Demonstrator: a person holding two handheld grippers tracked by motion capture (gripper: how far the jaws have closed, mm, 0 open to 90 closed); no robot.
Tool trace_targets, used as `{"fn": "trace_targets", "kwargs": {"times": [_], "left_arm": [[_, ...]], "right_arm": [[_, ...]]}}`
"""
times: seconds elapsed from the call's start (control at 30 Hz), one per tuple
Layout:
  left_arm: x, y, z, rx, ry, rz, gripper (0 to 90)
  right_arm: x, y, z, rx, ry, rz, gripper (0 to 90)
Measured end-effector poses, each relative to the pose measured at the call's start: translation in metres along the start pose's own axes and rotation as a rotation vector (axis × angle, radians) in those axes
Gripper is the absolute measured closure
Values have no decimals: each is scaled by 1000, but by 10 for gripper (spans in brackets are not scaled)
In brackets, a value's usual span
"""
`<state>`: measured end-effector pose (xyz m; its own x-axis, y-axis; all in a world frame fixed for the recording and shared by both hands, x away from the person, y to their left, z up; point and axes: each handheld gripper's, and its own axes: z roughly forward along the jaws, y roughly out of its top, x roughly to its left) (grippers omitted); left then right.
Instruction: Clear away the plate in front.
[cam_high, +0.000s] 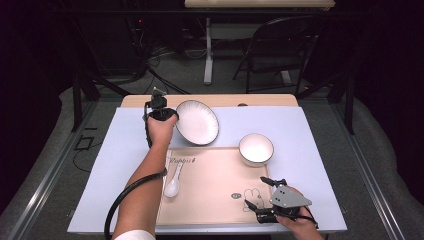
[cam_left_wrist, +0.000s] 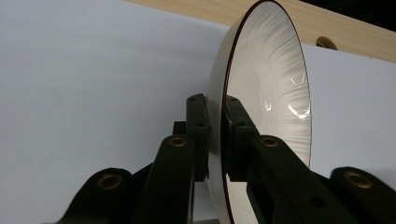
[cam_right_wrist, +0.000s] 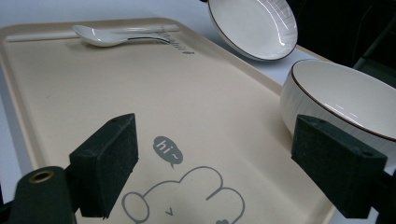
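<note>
A white plate with a dark rim (cam_high: 197, 122) is tilted above the pale mat, clear of the beige tray (cam_high: 210, 200). My left gripper (cam_high: 161, 114) is shut on its left rim; in the left gripper view the plate (cam_left_wrist: 273, 88) stands edge-on with the black pads (cam_left_wrist: 198, 122) pressing both sides of the rim at my left gripper (cam_left_wrist: 215, 135). My right gripper (cam_high: 256, 193) hovers open over the tray's near right corner, nothing between its pads (cam_right_wrist: 108, 163). The right gripper view also shows the plate (cam_right_wrist: 254, 25) raised beyond the tray (cam_right_wrist: 140, 88).
A white bowl (cam_high: 256, 149) (cam_right_wrist: 345, 100) stands at the tray's far right corner. A white spoon (cam_high: 173, 184) (cam_right_wrist: 105, 37) lies along the tray's left side beside a thin white stick (cam_right_wrist: 39, 35). The pale mat (cam_high: 115, 160) covers the wooden table. A folding chair (cam_high: 280, 42) stands behind.
</note>
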<state>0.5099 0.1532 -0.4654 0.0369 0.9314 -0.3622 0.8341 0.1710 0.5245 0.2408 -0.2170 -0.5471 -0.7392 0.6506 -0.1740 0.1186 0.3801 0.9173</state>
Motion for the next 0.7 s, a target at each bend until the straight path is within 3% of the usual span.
{"fn": "trace_targets", "kwargs": {"times": [0.37,0.7], "left_arm": [[-1,-2,-26,-7,-55,45,835],[4,-14,-48,6,-110,81,834]], "right_arm": [[0,0,0,2,-2,1,142],[0,0,0,4,-3,-2,142]]}}
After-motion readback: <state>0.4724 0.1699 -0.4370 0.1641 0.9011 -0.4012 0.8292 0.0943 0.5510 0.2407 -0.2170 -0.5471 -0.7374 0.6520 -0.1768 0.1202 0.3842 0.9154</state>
